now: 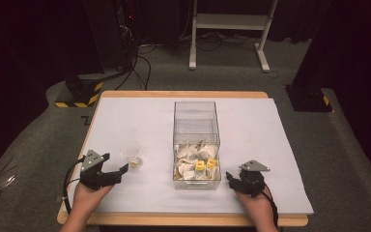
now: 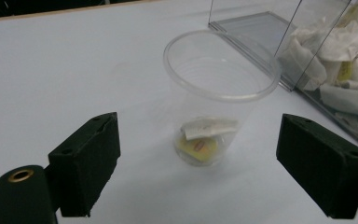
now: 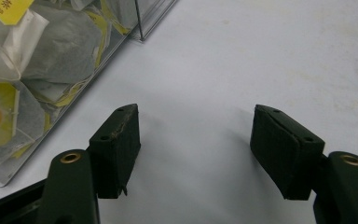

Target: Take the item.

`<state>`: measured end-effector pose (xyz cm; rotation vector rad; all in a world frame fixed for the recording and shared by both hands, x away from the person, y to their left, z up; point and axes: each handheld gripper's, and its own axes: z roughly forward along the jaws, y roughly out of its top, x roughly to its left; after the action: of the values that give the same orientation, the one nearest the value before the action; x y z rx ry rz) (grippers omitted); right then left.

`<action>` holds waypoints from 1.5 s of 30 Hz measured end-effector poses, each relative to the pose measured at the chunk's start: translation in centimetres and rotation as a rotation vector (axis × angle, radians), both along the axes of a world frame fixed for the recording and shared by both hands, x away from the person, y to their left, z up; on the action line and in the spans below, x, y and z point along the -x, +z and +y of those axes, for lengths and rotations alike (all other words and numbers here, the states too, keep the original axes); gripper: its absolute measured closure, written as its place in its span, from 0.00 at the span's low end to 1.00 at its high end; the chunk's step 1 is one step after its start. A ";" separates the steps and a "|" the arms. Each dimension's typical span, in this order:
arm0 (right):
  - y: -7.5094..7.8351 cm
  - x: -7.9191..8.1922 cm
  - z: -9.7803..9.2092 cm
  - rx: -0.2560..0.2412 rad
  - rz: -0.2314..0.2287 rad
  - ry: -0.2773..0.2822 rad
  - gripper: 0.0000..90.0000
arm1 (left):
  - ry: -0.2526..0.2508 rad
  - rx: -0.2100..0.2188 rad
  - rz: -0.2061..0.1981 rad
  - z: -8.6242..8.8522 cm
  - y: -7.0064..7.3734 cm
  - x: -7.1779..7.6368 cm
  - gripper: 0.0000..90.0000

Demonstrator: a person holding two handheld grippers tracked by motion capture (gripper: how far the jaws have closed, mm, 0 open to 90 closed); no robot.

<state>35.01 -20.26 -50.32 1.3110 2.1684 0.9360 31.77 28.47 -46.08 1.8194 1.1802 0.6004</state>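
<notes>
A clear plastic cup (image 1: 131, 153) (image 2: 220, 88) stands upright on the white table, left of the box, with a tea bag (image 2: 204, 136) lying in its bottom. My left gripper (image 1: 114, 164) (image 2: 209, 168) is open just short of the cup, a jaw on each side, touching nothing. A clear plastic box (image 1: 196, 126) (image 2: 261, 28) (image 3: 144, 23) in the middle holds several tea bags (image 1: 196, 164) (image 3: 32, 51) with yellow tags. My right gripper (image 1: 232, 181) (image 3: 196, 149) is open and empty over bare table, close to the box's near right corner.
A white sheet (image 1: 270, 140) covers the wooden table (image 1: 183, 220). Beyond the far edge stand a white metal frame (image 1: 232, 21), cables and a black-and-yellow base (image 1: 79, 92) on the grey floor. Bare sheet lies left of the cup and right of the box.
</notes>
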 end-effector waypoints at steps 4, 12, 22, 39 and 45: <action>0.0 0.0 0.0 0.001 0.000 0.000 0.37 | 0.003 -0.025 0.019 0.2 -0.8 0.2 0.15; 0.0 0.0 0.0 -0.001 -0.001 0.001 0.37 | 0.004 -0.084 0.076 0.5 -2.9 0.3 0.16; 0.0 0.0 -0.1 -0.014 -0.002 0.001 0.37 | 0.001 -0.168 0.165 0.3 -4.6 -0.3 0.16; 1.4 1.5 0.7 -0.055 -0.088 0.060 0.35 | -0.003 -0.147 0.169 0.4 -4.8 -0.4 0.15; 1.7 1.9 1.0 -0.063 -0.100 0.075 0.36 | -0.001 -0.147 0.166 0.5 -4.8 -0.3 0.15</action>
<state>33.16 -19.26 -48.65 1.1913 2.1404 1.0835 32.11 28.92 -50.89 2.0264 1.2726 0.5562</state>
